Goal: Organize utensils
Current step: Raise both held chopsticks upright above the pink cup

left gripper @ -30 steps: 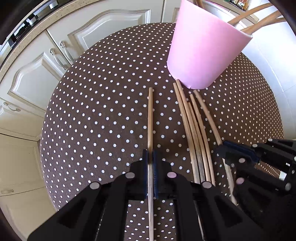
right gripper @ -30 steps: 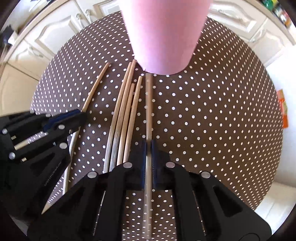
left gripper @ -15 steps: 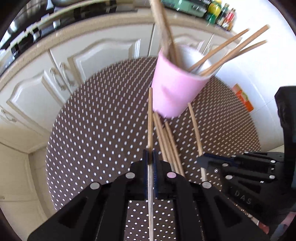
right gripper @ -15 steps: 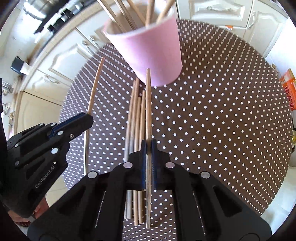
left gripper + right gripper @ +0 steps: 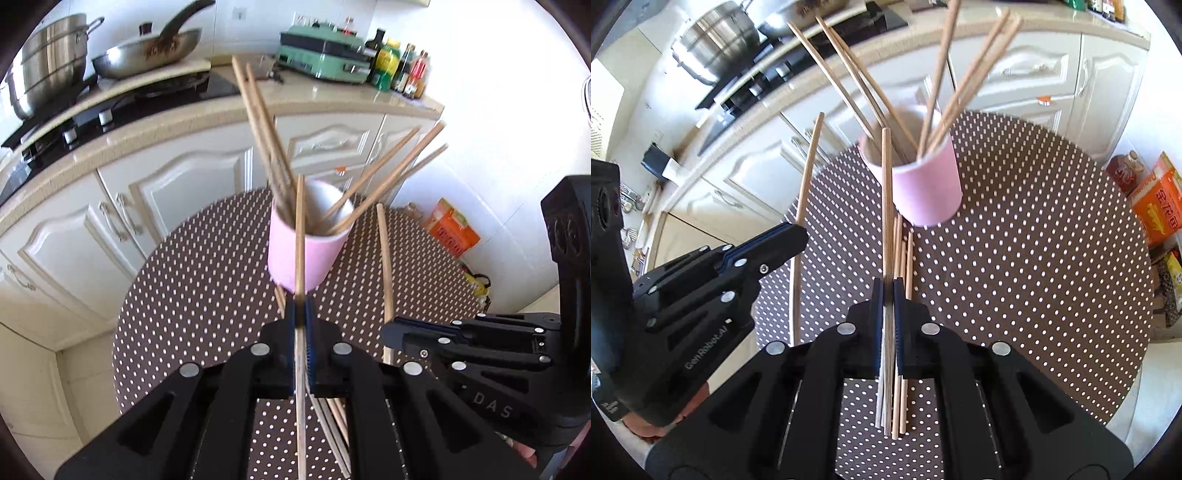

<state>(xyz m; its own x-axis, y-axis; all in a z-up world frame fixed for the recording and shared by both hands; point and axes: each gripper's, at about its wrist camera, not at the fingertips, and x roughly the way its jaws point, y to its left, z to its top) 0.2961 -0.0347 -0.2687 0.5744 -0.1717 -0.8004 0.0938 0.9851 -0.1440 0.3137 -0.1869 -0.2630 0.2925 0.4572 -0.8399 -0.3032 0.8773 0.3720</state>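
Note:
A pink cup (image 5: 306, 254) stands on the round brown polka-dot table (image 5: 207, 273) with several wooden chopsticks leaning in it; it also shows in the right wrist view (image 5: 929, 188). My left gripper (image 5: 301, 314) is shut on one chopstick (image 5: 299, 229), lifted and pointing at the cup. My right gripper (image 5: 887, 291) is shut on another chopstick (image 5: 886, 199), also raised above the table. Several loose chopsticks (image 5: 903, 258) lie on the table under the grippers, in front of the cup.
White kitchen cabinets (image 5: 177, 192) and a counter with a stove, pot (image 5: 48, 88) and wok (image 5: 147, 51) lie behind the table. Bottles (image 5: 399, 66) stand at the counter's right. An orange box (image 5: 450, 229) sits on the floor to the right.
Both grippers have lifted their chopsticks off the table and tilted up, so the views now look across the cup's rim to the kitchen counter.

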